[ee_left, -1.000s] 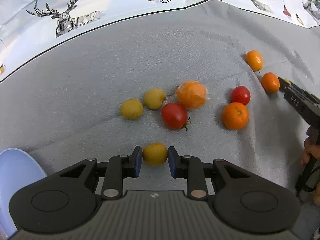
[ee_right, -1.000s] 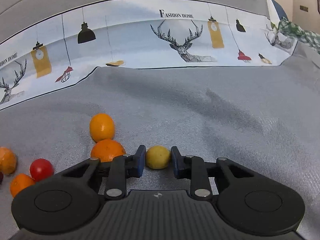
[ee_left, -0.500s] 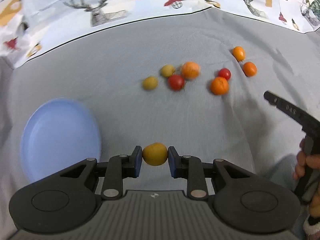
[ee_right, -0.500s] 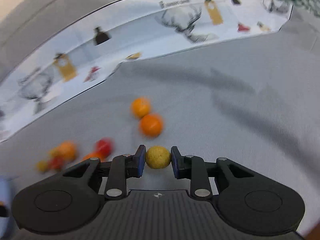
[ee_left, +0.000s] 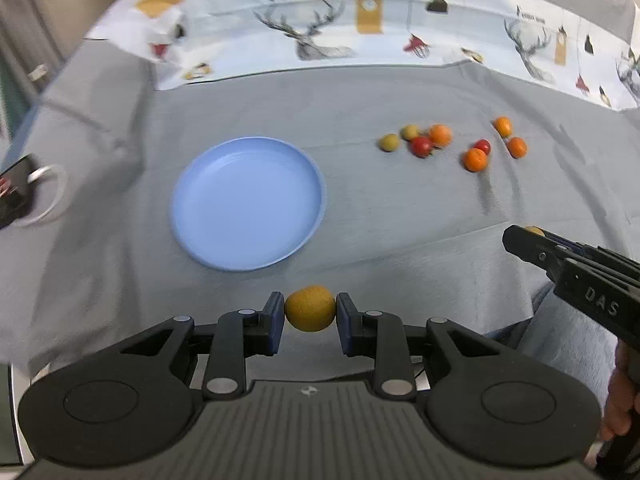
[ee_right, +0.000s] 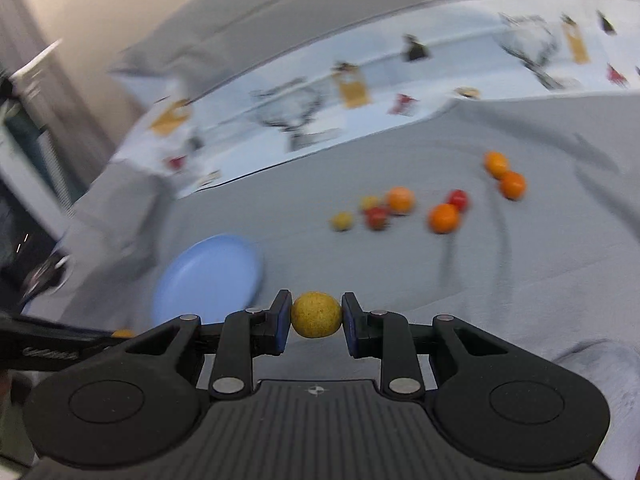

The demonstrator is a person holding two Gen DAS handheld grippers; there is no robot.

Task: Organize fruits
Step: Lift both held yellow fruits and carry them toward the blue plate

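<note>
My left gripper point(ee_left: 310, 312) is shut on a yellow fruit point(ee_left: 310, 309), held above the grey cloth just short of the near rim of the light blue plate point(ee_left: 248, 204). My right gripper point(ee_right: 316, 318) is shut on another yellow fruit point(ee_right: 316, 315), held in the air to the right of the plate point(ee_right: 208, 276). The right gripper also shows at the right edge of the left wrist view point(ee_left: 520, 238). Several fruits lie loose on the cloth at the far right: two yellow ones point(ee_left: 389, 142), two red ones point(ee_left: 422, 146) and several oranges point(ee_left: 475, 159).
A grey cloth point(ee_left: 400, 220) covers the surface, with folds on the left. A white printed cloth with deer and lamps point(ee_left: 320, 48) runs along the back. A dark object with a white ring point(ee_left: 24, 196) lies at the left edge.
Both grippers have lifted and drawn back from the fruit pile with their yellow fruits, swinging left. The blue plate has come into fuller view and the loose fruits look farther away.
</note>
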